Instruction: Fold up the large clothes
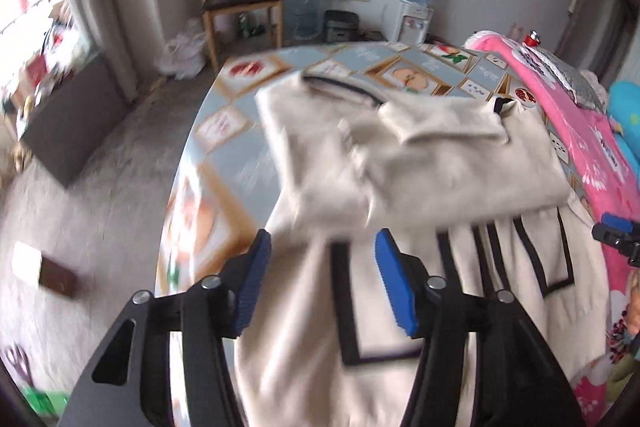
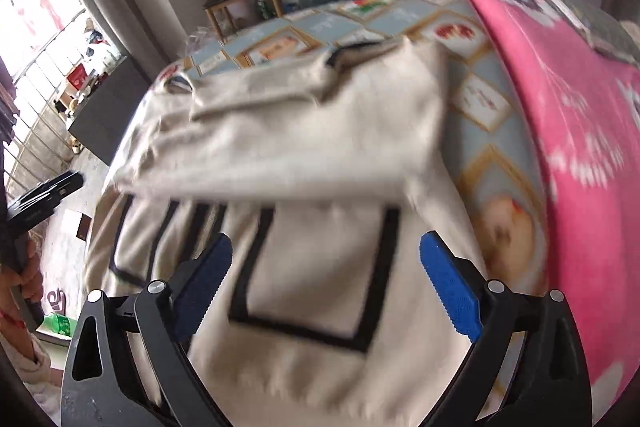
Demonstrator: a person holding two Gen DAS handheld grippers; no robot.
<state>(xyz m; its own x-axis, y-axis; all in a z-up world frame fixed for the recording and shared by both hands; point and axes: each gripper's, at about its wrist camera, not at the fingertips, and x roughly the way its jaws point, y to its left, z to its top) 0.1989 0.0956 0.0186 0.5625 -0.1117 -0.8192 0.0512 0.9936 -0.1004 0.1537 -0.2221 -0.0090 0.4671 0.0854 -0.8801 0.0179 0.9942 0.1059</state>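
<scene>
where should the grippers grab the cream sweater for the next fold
Probably the near hem of the cream sweater, one corner per gripper, coming from the near table edge. The top half is already folded over and the black-outlined pockets lie flat, so the loose bottom edge sits just ahead of the open left gripper and right gripper.

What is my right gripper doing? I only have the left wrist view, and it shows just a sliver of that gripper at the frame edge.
Observer: The right gripper is open, with nothing clamped between its fingers.
Operator: Which part of the clothing is it pointing at?
Observer: A black-outlined pocket on the cream garment sits framed between the fingers, just below the folded-over upper part.
Operator: How close is it to the garment's edge?
Observer: Its right finger is at the garment's right edge. Beyond it, patterned tablecloth shows before the pink blanket.
</scene>
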